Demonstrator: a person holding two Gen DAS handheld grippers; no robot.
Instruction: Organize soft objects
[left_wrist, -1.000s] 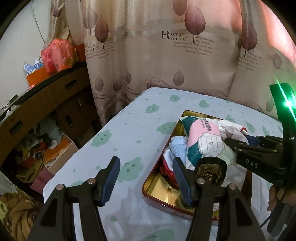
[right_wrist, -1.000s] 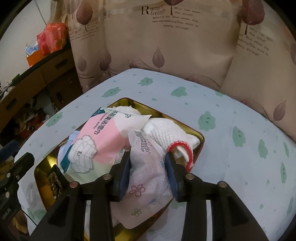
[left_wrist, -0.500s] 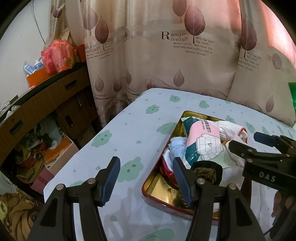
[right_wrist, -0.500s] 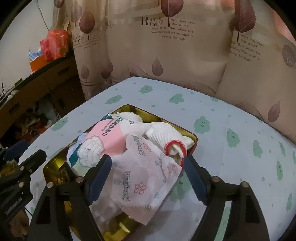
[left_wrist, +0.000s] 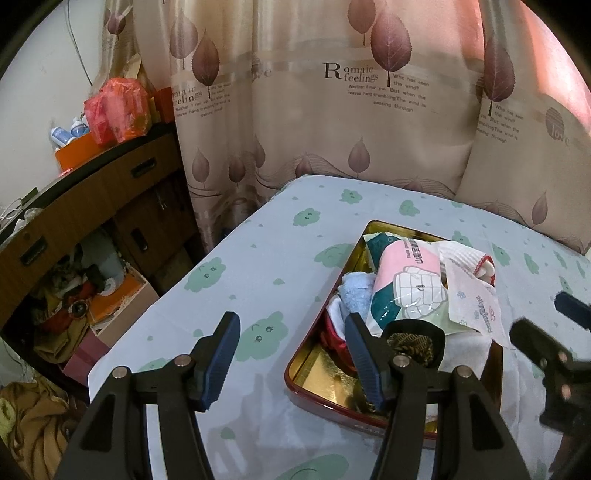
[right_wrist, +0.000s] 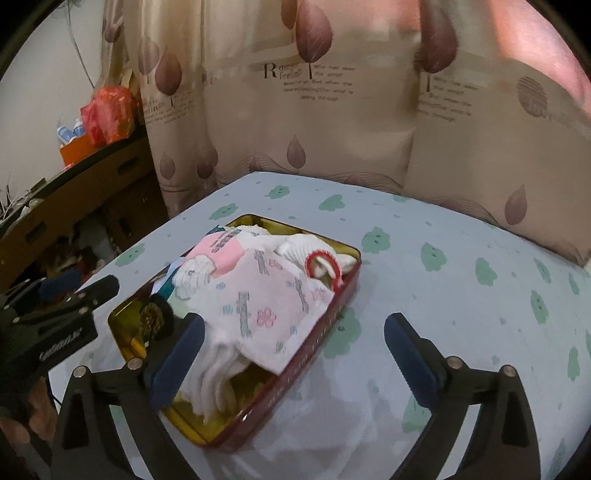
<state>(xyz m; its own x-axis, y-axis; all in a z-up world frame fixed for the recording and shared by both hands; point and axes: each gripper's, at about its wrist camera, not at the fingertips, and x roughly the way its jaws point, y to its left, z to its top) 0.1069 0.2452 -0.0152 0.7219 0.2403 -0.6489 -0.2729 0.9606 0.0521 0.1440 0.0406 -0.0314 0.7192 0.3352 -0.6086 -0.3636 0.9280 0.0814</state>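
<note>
Both tools gape, empty | right tool just opened | tin long axis runs diagonally, near-left to far-right

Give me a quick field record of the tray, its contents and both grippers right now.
tray: gold-lined red metal tray on the cloud-print sheet
top item: floral pink-white wipes packet, lying free
beside it: white glove with red cuff; pink tissue pack
right gripper: open, just released, empty
left gripper: open, empty

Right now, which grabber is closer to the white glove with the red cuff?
Right. The right gripper hangs open just before the glove; the left gripper sits at the tin's opposite end.
</note>
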